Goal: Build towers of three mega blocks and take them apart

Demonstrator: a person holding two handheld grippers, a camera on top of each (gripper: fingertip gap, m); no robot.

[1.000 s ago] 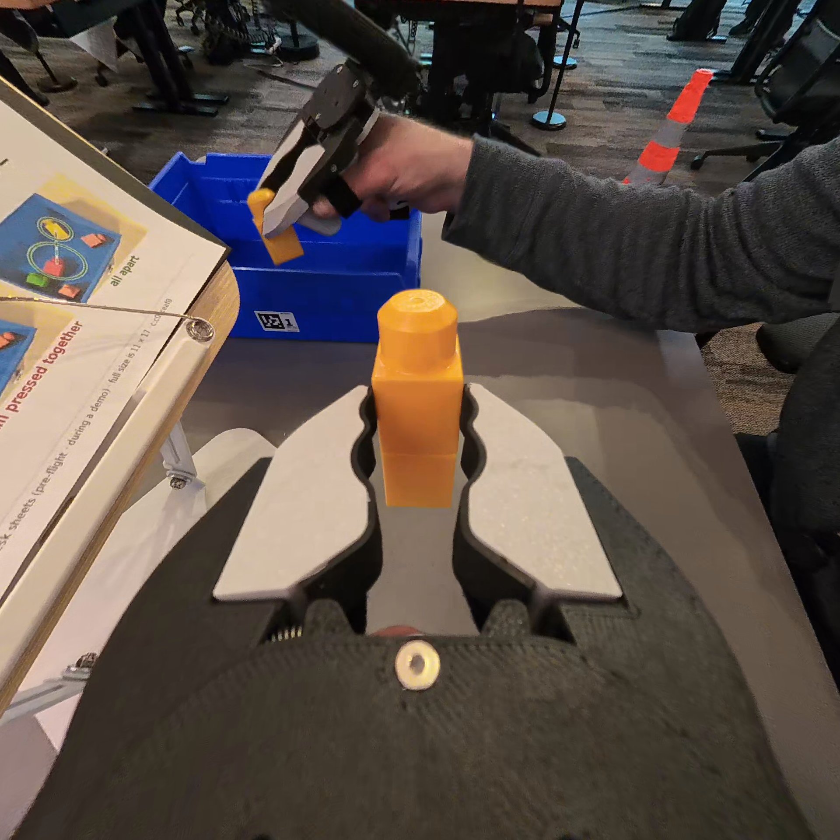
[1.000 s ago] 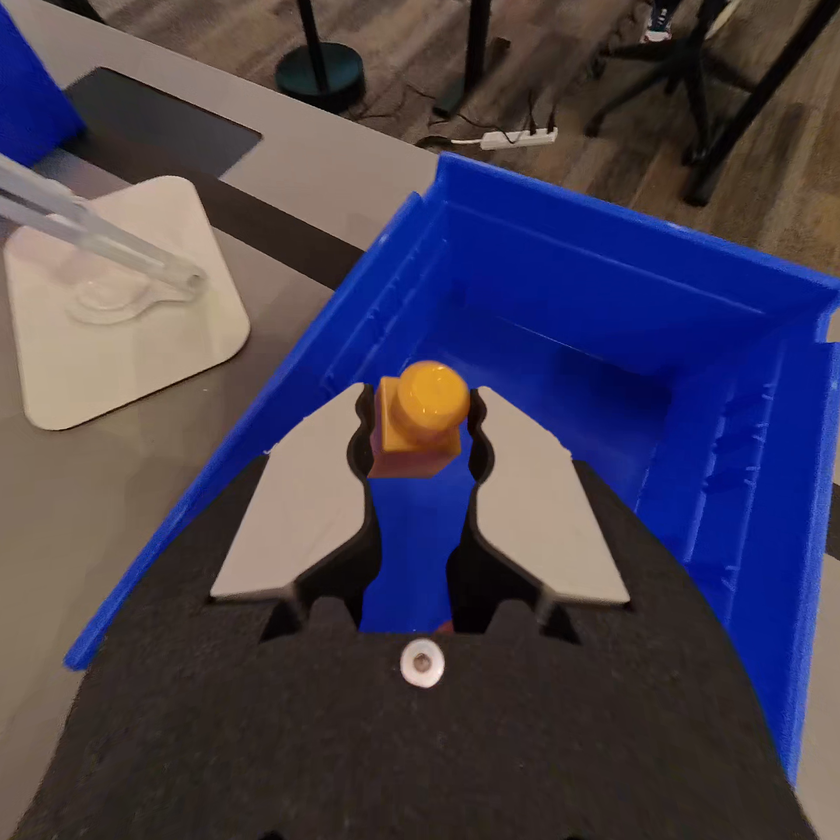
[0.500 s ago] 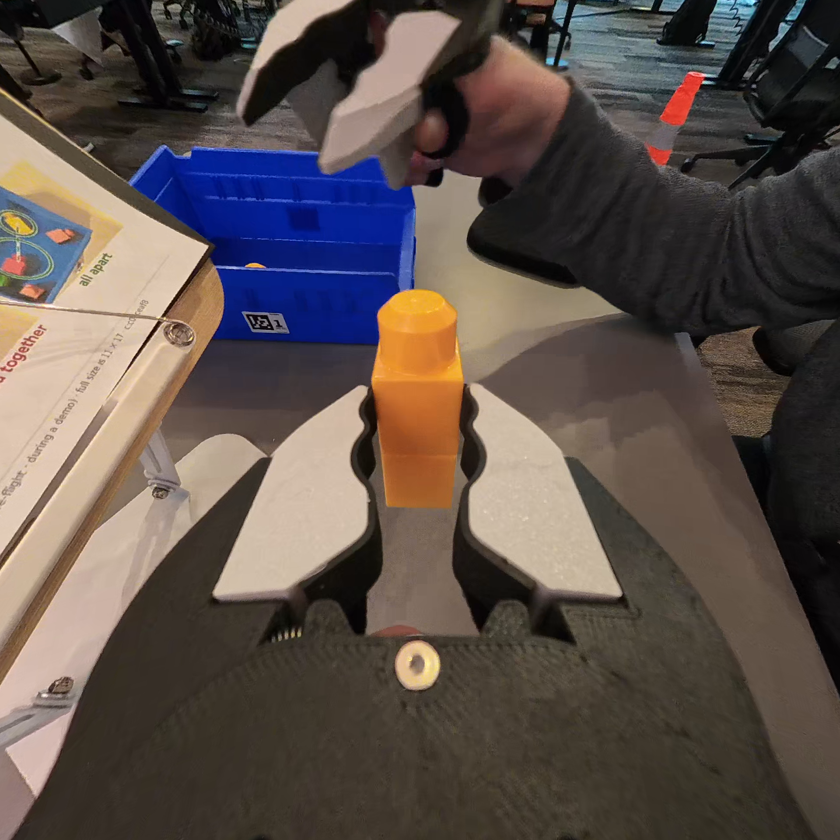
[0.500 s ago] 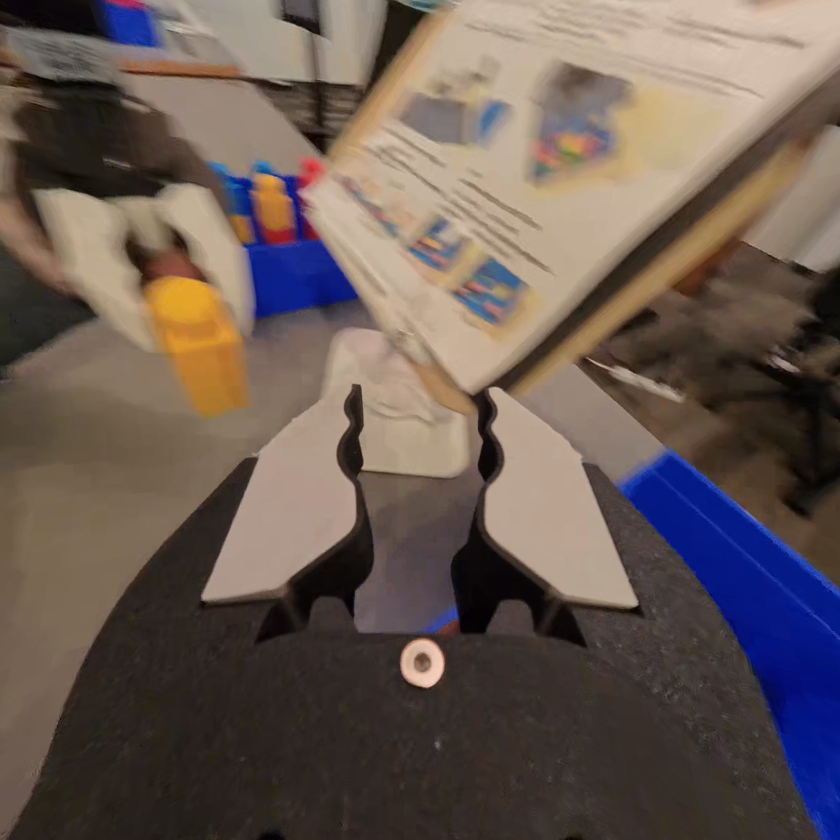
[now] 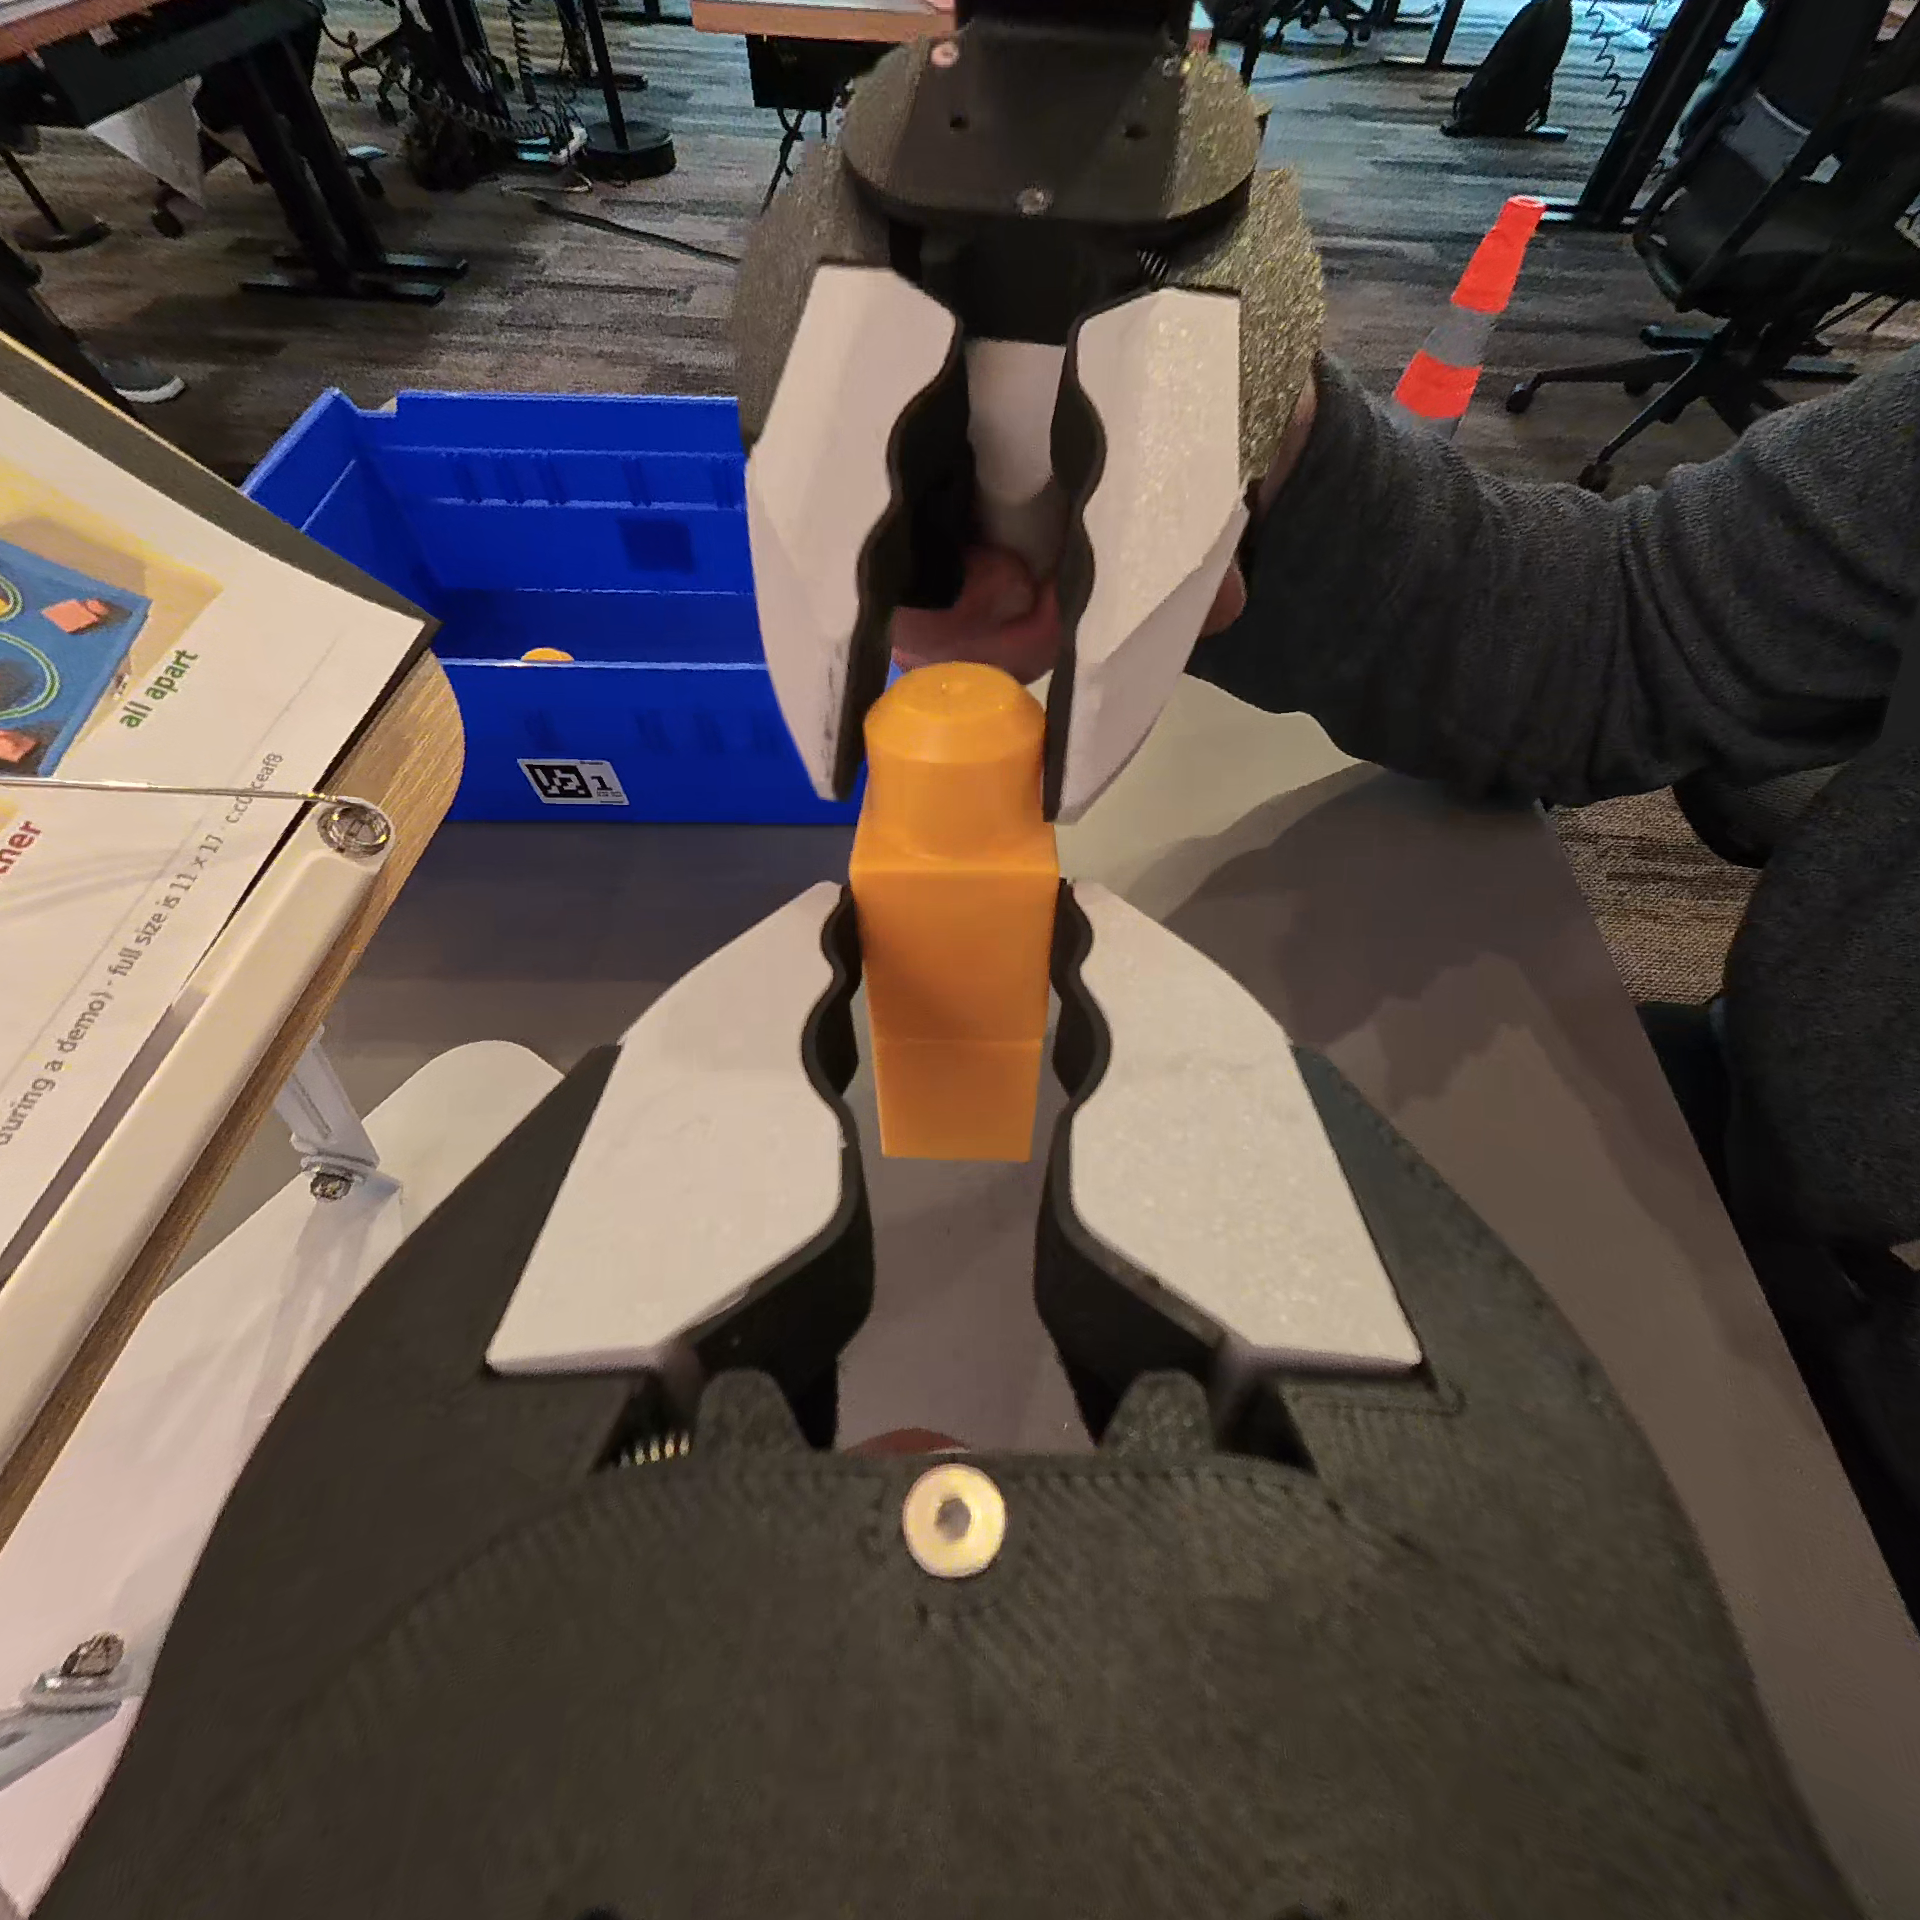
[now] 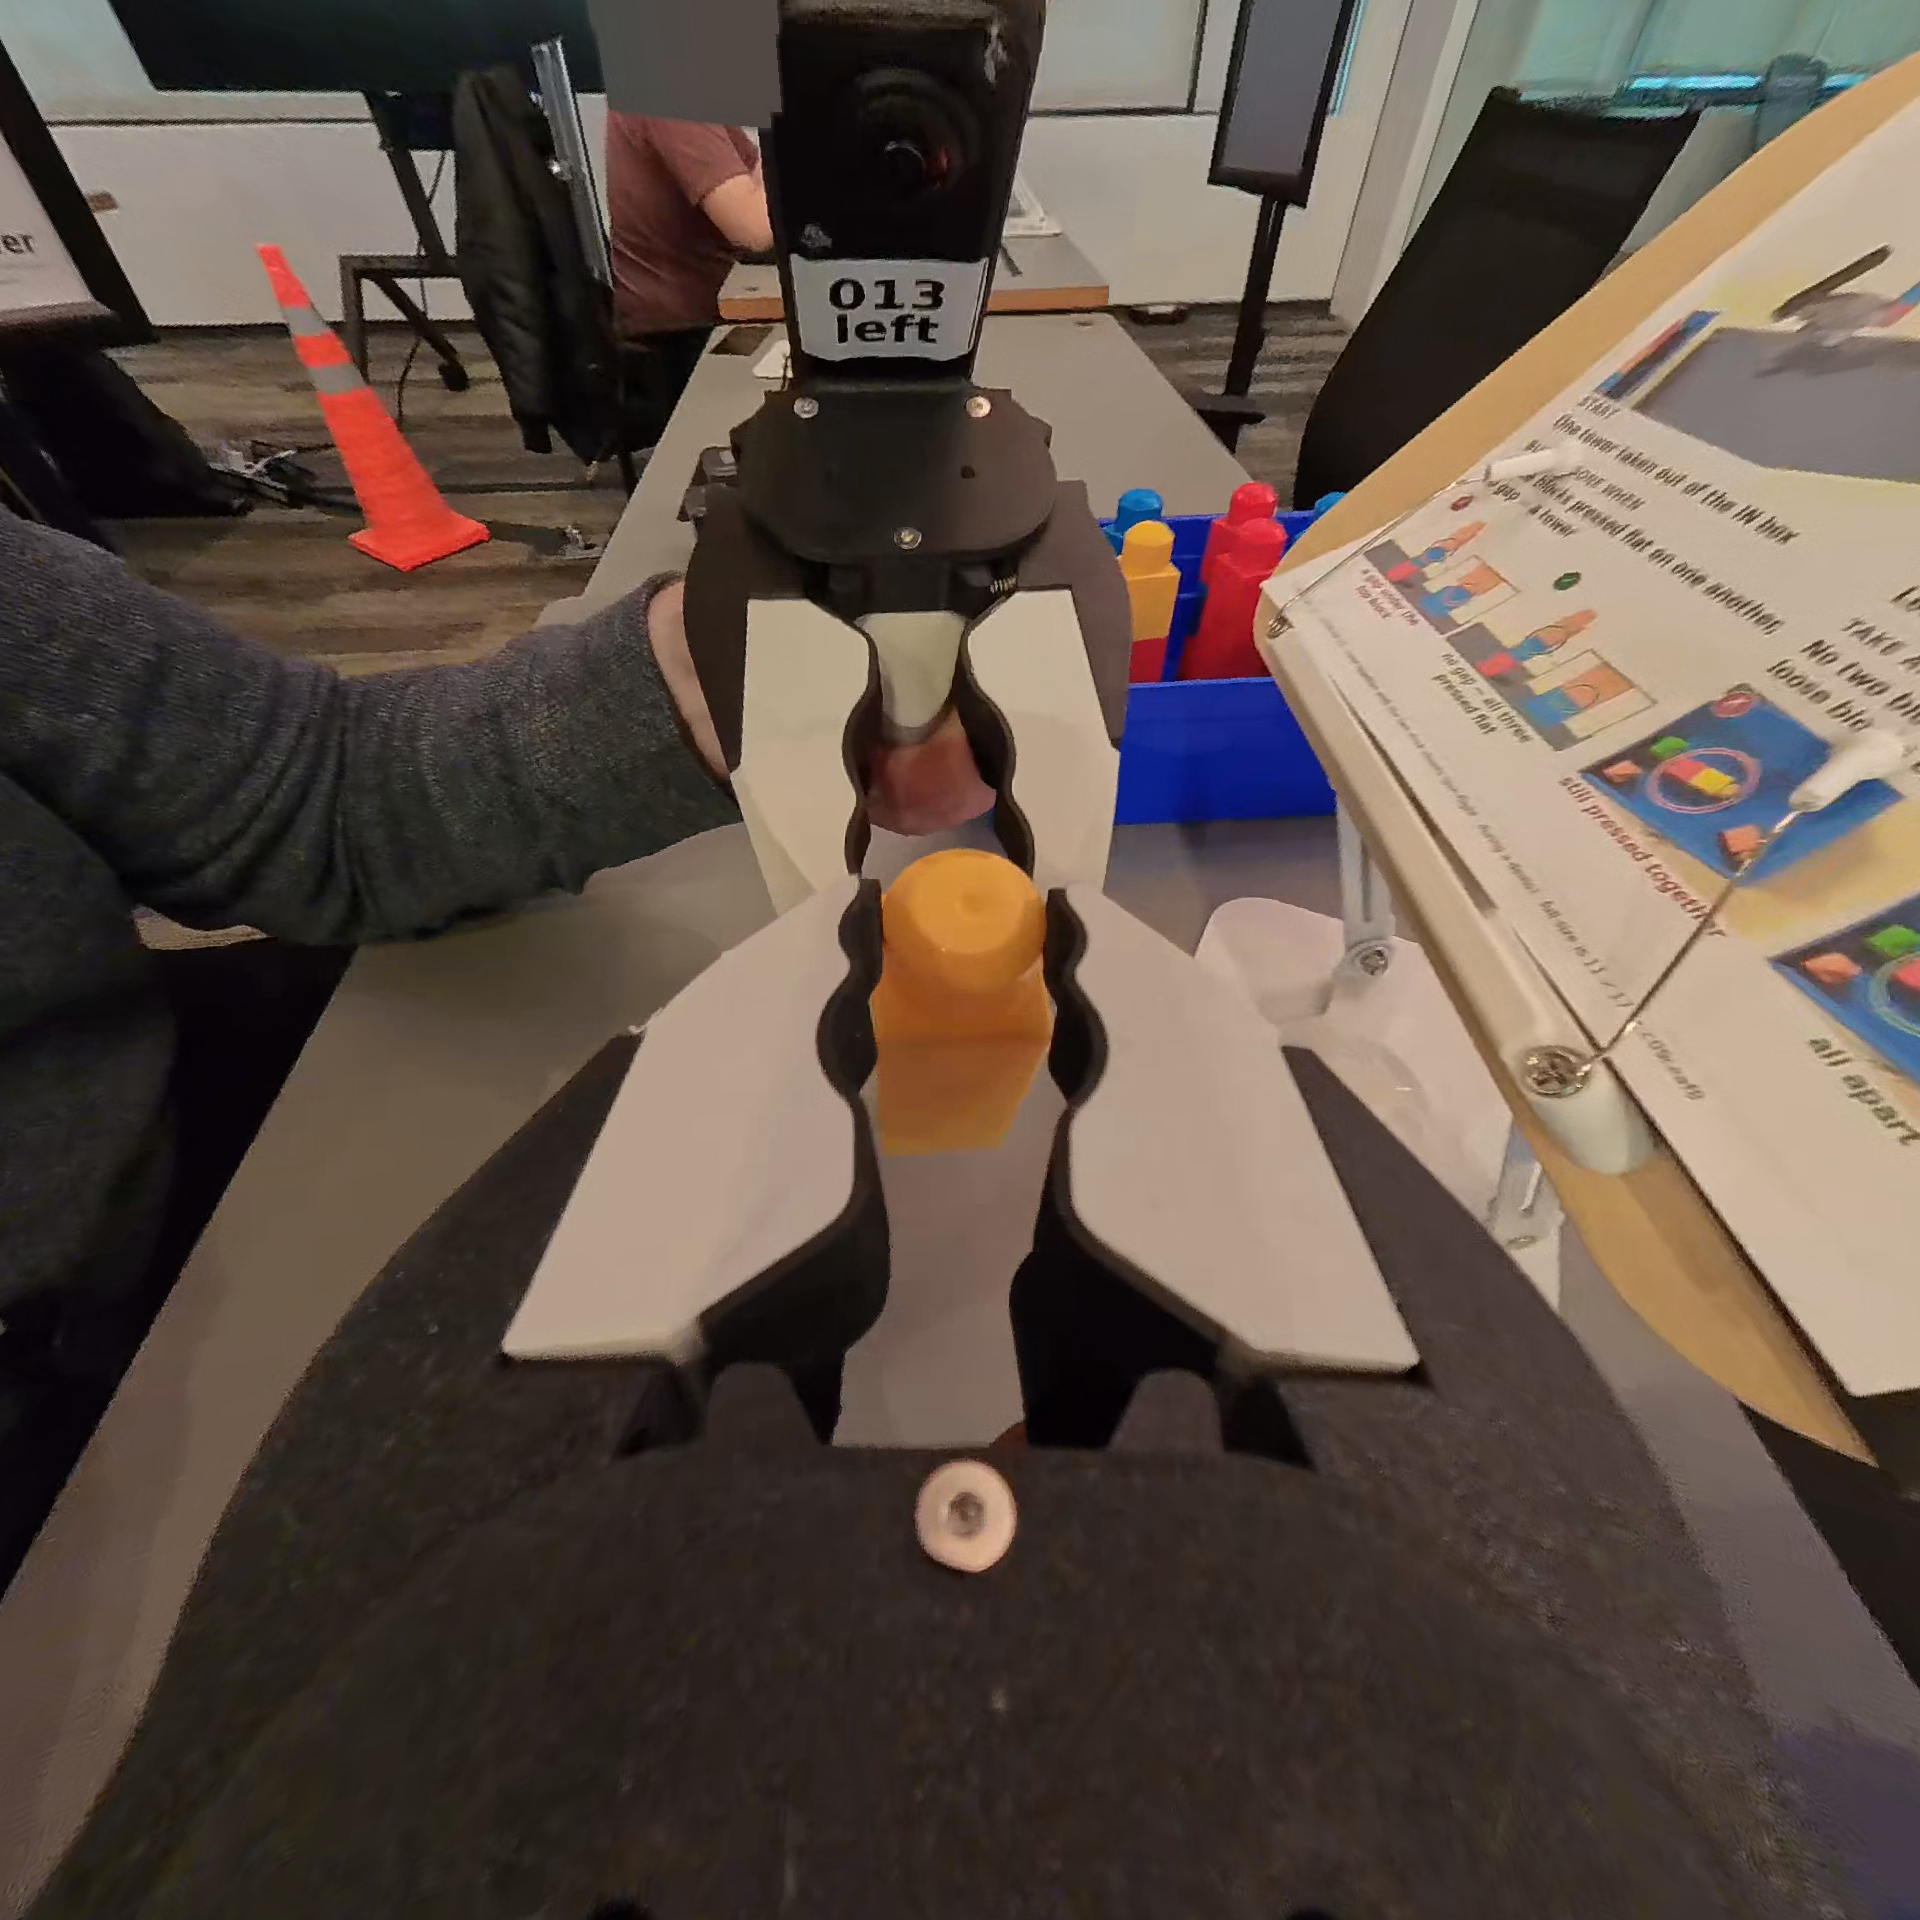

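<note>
Grey tabletop (image 5: 1403, 1039) in an open office space, with an orange traffic cone (image 5: 1470, 301) out on the carpet. Left gripper (image 5: 954, 935) is clamped on an orange two-block stack (image 5: 954, 977), holding it upright just above the table — fingers pressed on both sides of the upper block. Right gripper (image 6: 954, 935) faces it from the other side, jaws apart and straddling the stack's top stud; can't tell if the pads (image 5: 1132, 644) actually touch it. Behind sits a blue bin (image 5: 582, 582) with the top of one loose orange block (image 5: 542, 655) peeking over its front wall. Off to the left side there's a tilted instruction board (image 5: 156, 831) on a white stand — and past it, in the right wrist view, another blue bin (image 6: 1216, 727) full of finished towers (image 6: 1236, 582).
</note>
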